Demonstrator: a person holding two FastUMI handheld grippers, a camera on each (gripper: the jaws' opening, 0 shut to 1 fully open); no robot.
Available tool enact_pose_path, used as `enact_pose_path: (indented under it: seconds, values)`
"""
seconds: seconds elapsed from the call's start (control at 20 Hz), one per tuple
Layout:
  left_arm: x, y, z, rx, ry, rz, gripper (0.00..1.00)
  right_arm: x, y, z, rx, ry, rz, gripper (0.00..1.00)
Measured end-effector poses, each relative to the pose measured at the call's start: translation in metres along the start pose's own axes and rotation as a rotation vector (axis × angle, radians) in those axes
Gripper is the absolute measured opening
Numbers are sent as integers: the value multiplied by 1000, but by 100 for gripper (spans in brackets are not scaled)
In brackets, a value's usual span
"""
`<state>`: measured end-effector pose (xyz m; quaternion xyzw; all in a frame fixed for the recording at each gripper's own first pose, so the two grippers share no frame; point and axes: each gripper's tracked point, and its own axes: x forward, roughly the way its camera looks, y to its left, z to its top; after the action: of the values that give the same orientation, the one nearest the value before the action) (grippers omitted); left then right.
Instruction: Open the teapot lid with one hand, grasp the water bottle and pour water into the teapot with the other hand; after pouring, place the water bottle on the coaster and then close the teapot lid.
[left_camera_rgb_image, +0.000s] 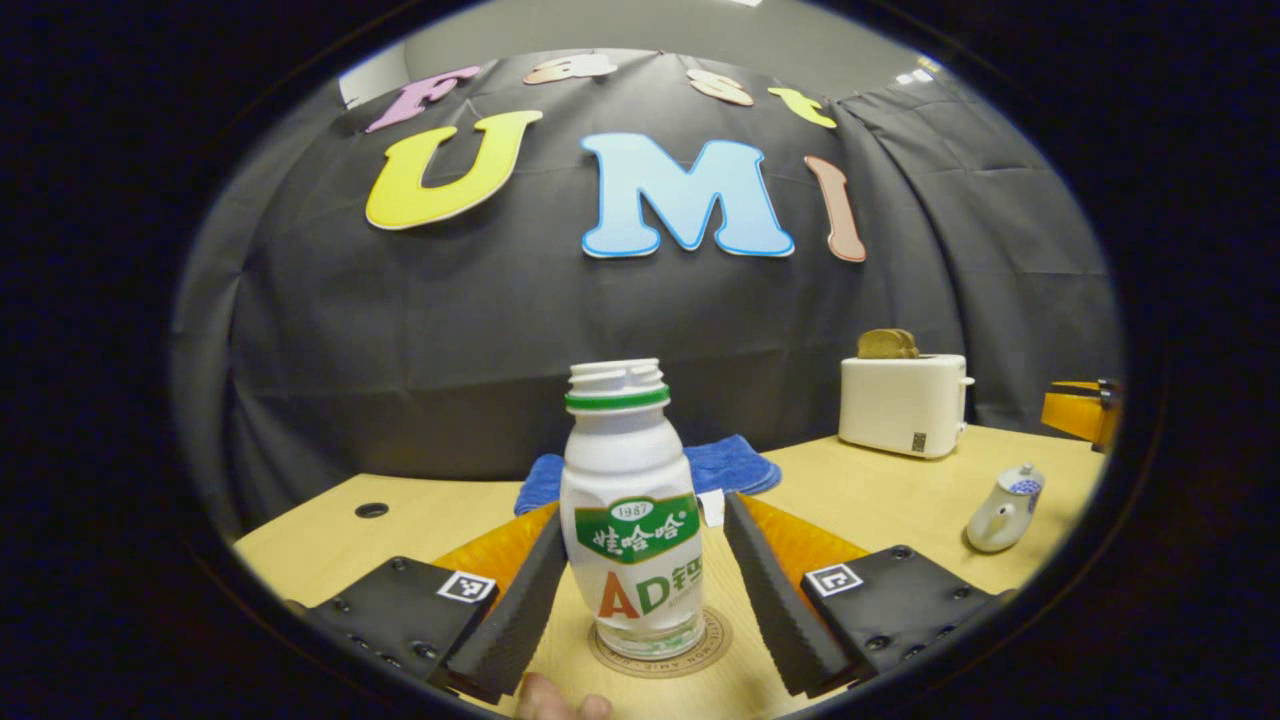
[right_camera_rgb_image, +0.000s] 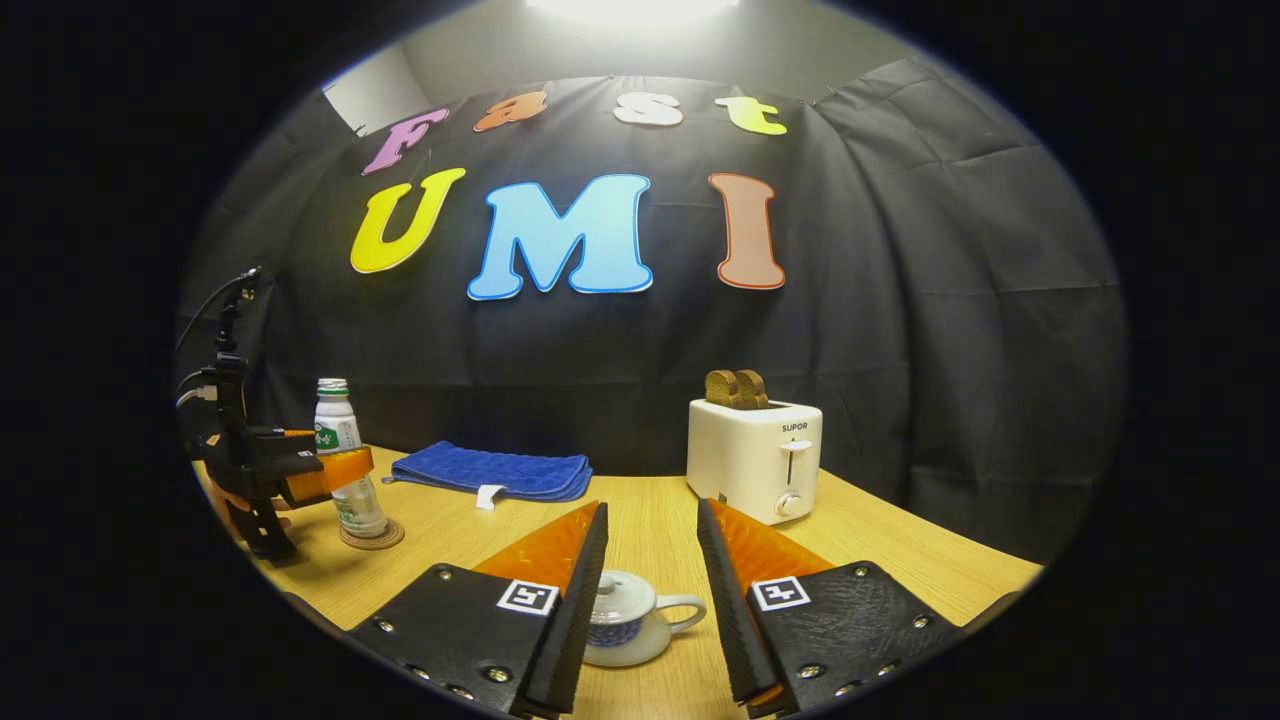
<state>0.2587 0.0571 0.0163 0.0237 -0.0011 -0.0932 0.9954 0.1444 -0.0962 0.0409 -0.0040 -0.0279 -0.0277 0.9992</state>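
Note:
A white water bottle (left_camera_rgb_image: 628, 520) with a green label and no cap stands upright on a round coaster (left_camera_rgb_image: 712, 640). My left gripper (left_camera_rgb_image: 645, 512) is open, one finger on each side of the bottle; the right finger stands clear of it. The small white teapot (right_camera_rgb_image: 625, 620) with blue pattern sits with its lid on, low between the fingers of my open right gripper (right_camera_rgb_image: 652, 508). In the left gripper view the teapot (left_camera_rgb_image: 1005, 510) is at the far right. In the right gripper view the left gripper (right_camera_rgb_image: 300, 470) and bottle (right_camera_rgb_image: 338, 430) are at the far left.
A white toaster (right_camera_rgb_image: 755, 470) holding bread stands at the back of the wooden table (right_camera_rgb_image: 900, 560). A folded blue cloth (right_camera_rgb_image: 490, 470) lies by the wall between bottle and toaster. A small hole (left_camera_rgb_image: 371, 510) is in the tabletop at the left.

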Motion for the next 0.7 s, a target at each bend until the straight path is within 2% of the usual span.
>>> enact_pose_path:
  seconds: [0.1,0.2,0.25,0.3,0.35,0.6,0.7]
  values:
    - [-4,3,-2,-4,4,11,93,-1,0,1,-5,-4,0,56]
    - [-9,4,-3,-13,7,13,97,-2,1,3,-5,-10,2,56]
    - [-13,6,-2,-15,5,23,89,-2,2,3,-5,-12,4,56]
    - [-18,7,-1,-16,6,29,89,-3,3,5,-3,-18,6,56]
    - [-25,7,2,-19,2,40,100,-5,4,8,-2,-27,7,56]
    - [-91,-11,22,-25,-40,65,100,-19,12,24,19,-69,3,55]
    - [-134,-27,32,1,-80,79,97,-39,34,20,81,-42,63,93]
